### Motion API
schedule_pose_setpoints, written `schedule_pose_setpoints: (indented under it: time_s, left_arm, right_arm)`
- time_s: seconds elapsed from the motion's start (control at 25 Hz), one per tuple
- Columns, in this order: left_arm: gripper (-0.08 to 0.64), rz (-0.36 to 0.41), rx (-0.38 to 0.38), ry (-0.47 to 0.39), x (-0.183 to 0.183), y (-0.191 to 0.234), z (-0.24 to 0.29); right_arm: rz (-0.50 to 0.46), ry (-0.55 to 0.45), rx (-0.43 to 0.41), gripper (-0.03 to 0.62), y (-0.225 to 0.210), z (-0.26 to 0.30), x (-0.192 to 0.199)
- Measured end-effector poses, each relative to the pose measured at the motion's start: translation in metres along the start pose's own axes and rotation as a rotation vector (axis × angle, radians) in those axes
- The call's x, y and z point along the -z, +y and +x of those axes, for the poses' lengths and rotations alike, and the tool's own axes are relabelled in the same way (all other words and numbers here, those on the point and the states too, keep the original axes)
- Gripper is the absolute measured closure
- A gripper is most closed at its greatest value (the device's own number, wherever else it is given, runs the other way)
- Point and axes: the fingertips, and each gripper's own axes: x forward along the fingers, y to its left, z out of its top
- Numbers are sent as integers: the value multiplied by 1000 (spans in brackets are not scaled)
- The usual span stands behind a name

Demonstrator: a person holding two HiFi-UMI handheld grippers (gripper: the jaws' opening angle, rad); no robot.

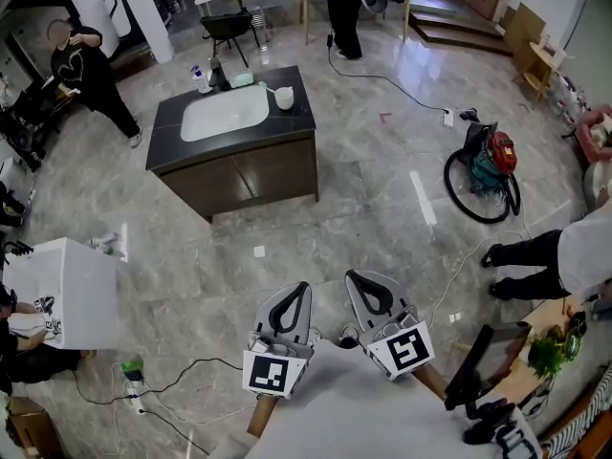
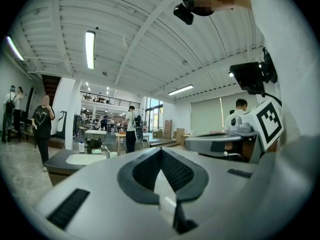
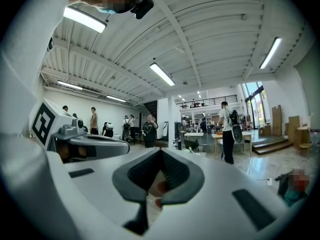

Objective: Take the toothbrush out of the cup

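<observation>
A white cup [image 1: 284, 96] stands on the far right corner of a dark sink counter [image 1: 164, 149] across the room, with a thin toothbrush [image 1: 270, 87] leaning out of it. In the left gripper view the cup [image 2: 113, 154] shows small and far off. Both grippers are held low at the bottom of the head view, far from the counter and pointing towards it. My left gripper [image 1: 302, 287] [image 2: 161, 150] is shut with nothing between its jaws. Beside it, my right gripper [image 1: 351, 275] [image 3: 161, 150] is also shut and empty.
Marble floor lies between me and the counter. A red vacuum cleaner with a coiled hose [image 1: 490, 161] sits at the right, a white cabinet [image 1: 72, 290] at the left. Cables [image 1: 177, 381] trail on the floor. Persons stand at far left [image 1: 86, 70], back [image 1: 342, 8] and right [image 1: 535, 256].
</observation>
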Motion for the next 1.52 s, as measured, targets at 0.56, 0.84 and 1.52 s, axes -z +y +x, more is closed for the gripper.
schedule_pose_setpoints:
  time_s: [0.56, 0.84, 1.52]
  left_arm:
    - [555, -6, 33, -28, -4, 45, -7]
    - [555, -16, 53, -29, -2, 62, -12]
    - [555, -27, 15, -51, 2, 93, 2]
  right_arm:
    - [-41, 4, 34, 589, 19, 38, -5]
    - [-50, 19, 54, 589, 30, 51, -3]
    - [-71, 9, 27, 589, 22, 91, 0]
